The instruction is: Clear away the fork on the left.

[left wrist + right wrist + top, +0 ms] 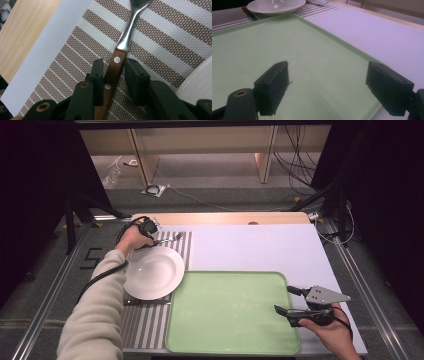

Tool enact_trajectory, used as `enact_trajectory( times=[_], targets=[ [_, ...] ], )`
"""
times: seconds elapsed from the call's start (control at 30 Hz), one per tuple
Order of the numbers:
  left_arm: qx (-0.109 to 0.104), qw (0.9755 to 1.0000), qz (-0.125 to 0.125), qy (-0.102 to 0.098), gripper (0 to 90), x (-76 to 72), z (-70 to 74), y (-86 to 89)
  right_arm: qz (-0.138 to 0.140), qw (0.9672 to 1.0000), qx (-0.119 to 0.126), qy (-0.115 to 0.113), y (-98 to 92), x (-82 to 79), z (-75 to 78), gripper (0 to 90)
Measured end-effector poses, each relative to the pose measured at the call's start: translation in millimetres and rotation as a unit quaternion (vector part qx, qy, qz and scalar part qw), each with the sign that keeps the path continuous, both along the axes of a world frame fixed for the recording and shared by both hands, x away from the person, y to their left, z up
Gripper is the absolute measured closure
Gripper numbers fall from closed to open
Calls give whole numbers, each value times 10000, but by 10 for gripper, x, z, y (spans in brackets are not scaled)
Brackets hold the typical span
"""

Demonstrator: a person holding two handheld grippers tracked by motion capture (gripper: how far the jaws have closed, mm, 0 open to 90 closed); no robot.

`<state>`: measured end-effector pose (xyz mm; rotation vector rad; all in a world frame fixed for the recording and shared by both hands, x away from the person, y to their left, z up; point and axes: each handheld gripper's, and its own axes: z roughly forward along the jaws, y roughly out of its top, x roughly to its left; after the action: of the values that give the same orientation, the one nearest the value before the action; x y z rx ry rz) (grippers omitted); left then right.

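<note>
A fork (130,32) with a wooden handle lies on a striped placemat (160,37). My left gripper (115,62) straddles that handle. Its jaws stand narrowly apart; one touches the wood and the other leaves a small gap. From above, the left gripper (148,227) is at the mat's far end, with the fork (170,239) pointing right. A white plate (152,270) sits just behind it on the mat. My right gripper (284,299) hangs open over the right edge of a bare green tray (230,315), nothing between its jaws. The right gripper (328,67) looks across the tray (287,37).
A dark wooden handle (131,301) pokes out from under the plate's near edge, and the same handle (249,13) appears in the right gripper view. White table cover (250,247) stretches beyond the tray. Metal rails (372,305) flank the table.
</note>
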<state>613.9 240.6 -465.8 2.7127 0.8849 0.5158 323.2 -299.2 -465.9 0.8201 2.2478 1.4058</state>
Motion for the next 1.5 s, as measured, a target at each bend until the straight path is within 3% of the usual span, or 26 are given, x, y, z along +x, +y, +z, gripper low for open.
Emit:
enact_trajectory(
  times=[0.17,0.53,0.9,1.27,1.5],
  targets=[
    [123,9999,-32,47,756,-13,-3,-53,1,10000,-41,3,3,-6,10,197],
    [168,9994,273,137,766,3,5,-95,19,10000,-4,-41,14,-19,26,197],
    [45,9989,458,117,770,-9,6,-78,5,10000,3,-41,13,-19,30,197],
    [105,9987,488,-139,770,-39,6,-66,-18,10000,-25,-49,7,-16,33,197],
    [14,9979,567,-300,770,-54,67,-60,-14,10000,15,-71,11,-19,35,198]
  ],
)
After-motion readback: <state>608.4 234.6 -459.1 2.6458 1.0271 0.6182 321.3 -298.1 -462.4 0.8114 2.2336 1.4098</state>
